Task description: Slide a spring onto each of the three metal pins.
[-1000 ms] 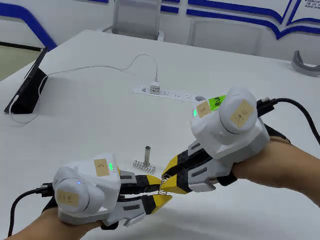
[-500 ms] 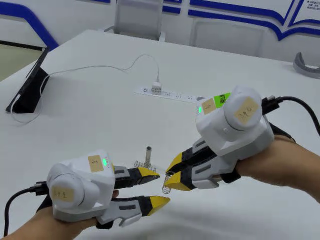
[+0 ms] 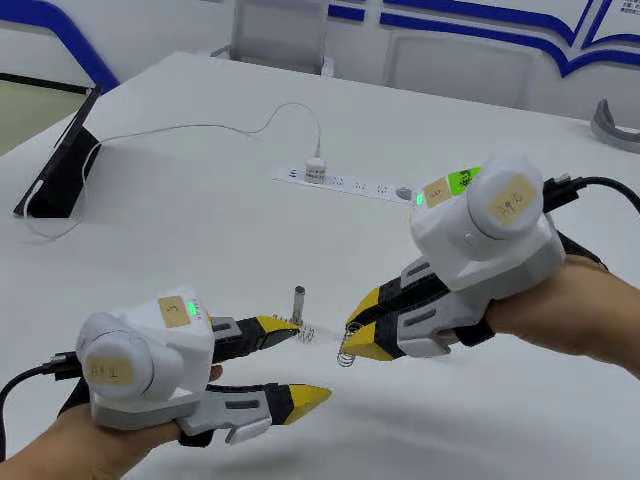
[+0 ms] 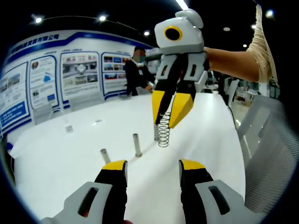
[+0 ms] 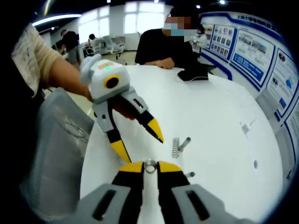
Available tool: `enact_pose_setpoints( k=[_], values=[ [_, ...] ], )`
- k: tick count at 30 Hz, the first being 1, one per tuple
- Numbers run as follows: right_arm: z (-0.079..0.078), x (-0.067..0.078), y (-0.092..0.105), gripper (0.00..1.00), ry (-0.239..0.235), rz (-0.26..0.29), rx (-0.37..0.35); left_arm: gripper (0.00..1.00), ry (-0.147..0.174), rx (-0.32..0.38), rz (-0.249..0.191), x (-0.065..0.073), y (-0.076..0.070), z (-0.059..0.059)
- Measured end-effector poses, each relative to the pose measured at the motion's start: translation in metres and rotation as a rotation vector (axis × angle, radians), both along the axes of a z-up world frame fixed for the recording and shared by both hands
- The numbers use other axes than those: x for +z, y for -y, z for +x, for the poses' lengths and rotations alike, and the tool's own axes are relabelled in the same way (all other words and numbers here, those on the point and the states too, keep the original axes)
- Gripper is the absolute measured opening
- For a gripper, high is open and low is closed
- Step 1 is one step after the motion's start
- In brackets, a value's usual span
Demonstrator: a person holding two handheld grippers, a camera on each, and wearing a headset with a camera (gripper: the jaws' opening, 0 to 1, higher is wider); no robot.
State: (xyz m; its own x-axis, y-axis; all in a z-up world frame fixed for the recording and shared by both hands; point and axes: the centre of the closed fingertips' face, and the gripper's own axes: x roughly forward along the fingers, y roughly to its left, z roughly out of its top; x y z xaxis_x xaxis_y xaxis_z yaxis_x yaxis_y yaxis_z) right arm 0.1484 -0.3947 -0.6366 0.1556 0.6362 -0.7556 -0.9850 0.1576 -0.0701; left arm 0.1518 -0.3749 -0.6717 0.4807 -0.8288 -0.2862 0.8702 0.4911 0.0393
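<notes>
Left tool [image 3: 313, 361], right tool [image 3: 348, 336]: white shells [image 3: 480, 255], black yellow-tipped jaws; green lights [image 3: 190, 307]; tan stickers [image 3: 510, 203]; black cables [image 3: 610, 186].

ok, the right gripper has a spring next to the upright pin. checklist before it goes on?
1. Grip on the held spring: ok. The right gripper has its jaws shut on the upper end, and the rest hangs free.
2. left gripper out of the way: ok. Its jaws are open, hold nothing and are apart from the held spring.
3. upright pin bare: ok, no spring on it.
4. Held spring lined up over that pin: not ok. It hangs beside the pin, not above its top.
5. loose spring clear of the pin's base: cannot tell. It lies on the table right beside the pin.
</notes>
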Motion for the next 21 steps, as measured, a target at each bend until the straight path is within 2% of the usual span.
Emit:
enact_pose_setpoints(
  k=[11,21],
  values=[
    [0.029,0.006,0.016,0.12,0.030,0.006,-0.103,0.52,-0.012,0.038,-0.007,0.000,-0.009,0.004],
    [0.058,0.004,0.028,0.12,0.046,0.018,-0.201,0.57,-0.019,0.054,-0.010,0.000,-0.011,0.006]
  ],
)
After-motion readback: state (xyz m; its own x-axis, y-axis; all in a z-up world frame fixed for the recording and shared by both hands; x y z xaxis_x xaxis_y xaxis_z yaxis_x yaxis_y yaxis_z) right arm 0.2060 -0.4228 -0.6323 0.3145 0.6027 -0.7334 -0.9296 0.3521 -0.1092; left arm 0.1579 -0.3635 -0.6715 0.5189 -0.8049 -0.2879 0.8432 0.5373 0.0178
